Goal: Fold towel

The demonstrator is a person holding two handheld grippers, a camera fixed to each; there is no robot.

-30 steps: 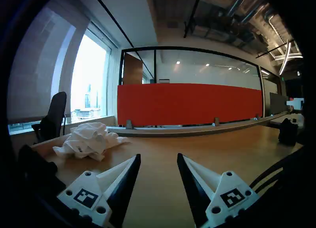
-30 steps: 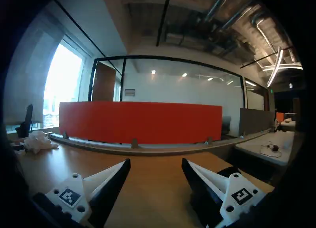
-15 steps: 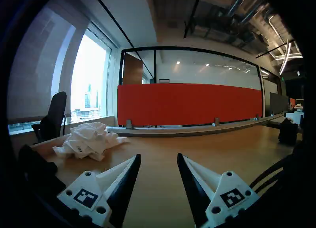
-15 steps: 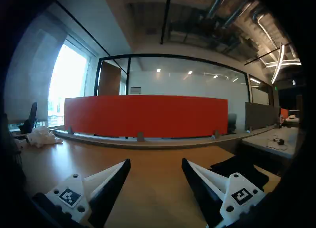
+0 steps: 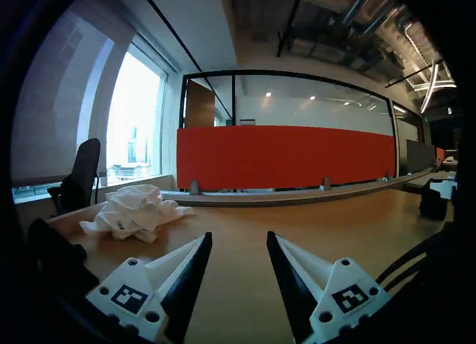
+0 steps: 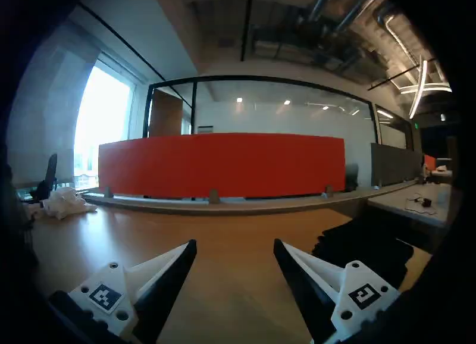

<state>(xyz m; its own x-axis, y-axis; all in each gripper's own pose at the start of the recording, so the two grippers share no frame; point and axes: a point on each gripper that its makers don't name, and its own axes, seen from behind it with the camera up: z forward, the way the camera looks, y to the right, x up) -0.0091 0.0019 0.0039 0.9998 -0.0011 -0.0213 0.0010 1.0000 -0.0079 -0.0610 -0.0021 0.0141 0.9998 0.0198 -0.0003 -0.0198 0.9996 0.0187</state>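
A crumpled white towel [image 5: 135, 212] lies on the wooden table [image 5: 309, 225] ahead and to the left of my left gripper [image 5: 238, 249], which is open and empty, low over the tabletop. In the right gripper view the same white towel [image 6: 65, 202] is small at the far left. My right gripper [image 6: 235, 255] is open and empty too, over the wood. A black cloth [image 6: 363, 249] lies flat on the table just right of its right finger. In the left gripper view a dark heap [image 5: 433, 201] sits at the far right edge of the table.
An orange divider panel [image 5: 285, 156] runs along the table's far edge, with a glass wall behind it. A black office chair [image 5: 77, 180] stands by the window at the left. A second desk [image 6: 416, 201] with cables on it stands at the right.
The left gripper has held still. The right gripper view has tilted down and shifted, so the black cloth now shows larger beside its right finger and the divider sits higher.
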